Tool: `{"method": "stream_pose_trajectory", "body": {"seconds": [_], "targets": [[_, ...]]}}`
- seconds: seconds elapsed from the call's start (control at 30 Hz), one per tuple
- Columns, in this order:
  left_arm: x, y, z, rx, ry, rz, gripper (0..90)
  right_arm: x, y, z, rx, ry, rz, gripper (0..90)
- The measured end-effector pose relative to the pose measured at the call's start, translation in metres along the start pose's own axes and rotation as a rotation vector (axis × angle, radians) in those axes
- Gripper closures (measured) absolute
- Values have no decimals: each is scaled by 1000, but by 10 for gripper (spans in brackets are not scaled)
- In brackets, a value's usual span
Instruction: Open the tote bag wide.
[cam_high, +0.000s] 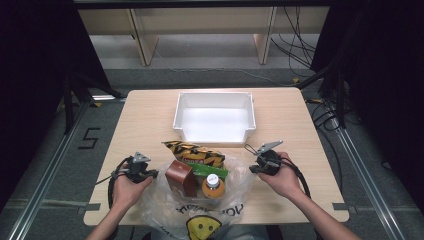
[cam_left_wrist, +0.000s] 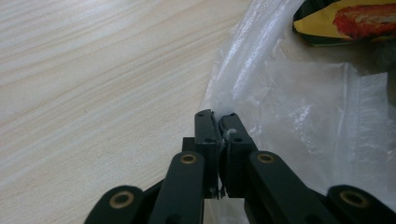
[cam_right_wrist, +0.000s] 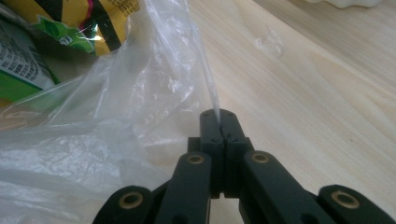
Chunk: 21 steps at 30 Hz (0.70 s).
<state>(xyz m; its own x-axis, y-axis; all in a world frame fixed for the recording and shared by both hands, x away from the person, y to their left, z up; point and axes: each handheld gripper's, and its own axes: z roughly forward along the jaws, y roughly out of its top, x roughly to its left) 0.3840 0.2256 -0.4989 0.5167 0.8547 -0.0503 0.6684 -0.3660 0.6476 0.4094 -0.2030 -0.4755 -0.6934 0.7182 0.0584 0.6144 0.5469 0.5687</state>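
A clear plastic bag (cam_high: 235, 187) with a yellow smiley print lies at the table's near edge. On it rest a yellow-black snack pack (cam_high: 195, 152), a brown box (cam_high: 181, 177), a green packet (cam_high: 210, 170) and an orange bottle (cam_high: 213, 187). My left gripper (cam_high: 150, 174) is shut on the bag's left edge; the film (cam_left_wrist: 280, 102) is pinched between its jaws at the left gripper (cam_left_wrist: 218, 117). My right gripper (cam_high: 254, 169) is shut on the bag's right edge, and the film (cam_right_wrist: 140, 107) rises from the right gripper (cam_right_wrist: 218, 116).
An empty white bin (cam_high: 215, 117) stands at the table's far middle. Bare wood table (cam_high: 145, 120) lies to both sides of it. Cables (cam_high: 320, 110) hang past the right edge. Shelf legs stand on the floor beyond.
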Motion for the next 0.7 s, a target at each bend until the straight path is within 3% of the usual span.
{"method": "stream_pose_trajectory", "body": {"seconds": [0.1, 0.13, 0.17, 0.2, 0.23, 0.27, 0.37, 0.4, 0.43, 0.47, 0.5, 0.53, 0.6, 0.67, 0.7], "targets": [[0, 1, -7, -29, 5, -12, 784, 1, 0, -4, -11, 4, 19, 857], [2, 2, -15, -67, 15, -21, 750, 1, 1, -11, -49, 7, 24, 807], [2, 2, -15, -67, 15, -21, 723, 1, 1, -11, -49, 7, 24, 807], [4, 3, -20, -94, 6, -23, 723, 2, 2, -14, -90, 17, 40, 778], [3, 3, -22, -116, 11, -45, 684, 2, 3, -21, -120, 21, 27, 740], [6, 5, -31, -131, 28, -2, 616, 4, 6, -30, -181, 10, 9, 692], [6, 6, -39, -165, 37, 7, 553, 7, 10, -42, -224, 15, -7, 638], [4, 5, -43, -174, 36, -19, 553, 9, 11, -48, -220, 17, -6, 620], [2, 6, -45, -221, 43, -44, 522, 10, 13, -52, -251, 11, -28, 601], [3, 7, -49, -242, 52, -5, 480, 16, 17, -62, -300, 19, -42, 563], [4, 7, -52, -251, 52, 14, 480, 16, 17, -62, -300, 19, -42, 563], [2, 7, -55, -285, 50, -17, 450, 18, 21, -70, -350, 18, -79, 543], [-1, 6, -61, -319, 47, -54, 442, 21, 22, -73, -377, 25, -73, 535], [-1, 5, -67, -341, 44, -56, 418, 25, 26, -79, -458, 29, -94, 521], [-2, 4, -71, -348, 53, -63, 408, 27, 29, -82, -467, 42, -108, 509]]}}
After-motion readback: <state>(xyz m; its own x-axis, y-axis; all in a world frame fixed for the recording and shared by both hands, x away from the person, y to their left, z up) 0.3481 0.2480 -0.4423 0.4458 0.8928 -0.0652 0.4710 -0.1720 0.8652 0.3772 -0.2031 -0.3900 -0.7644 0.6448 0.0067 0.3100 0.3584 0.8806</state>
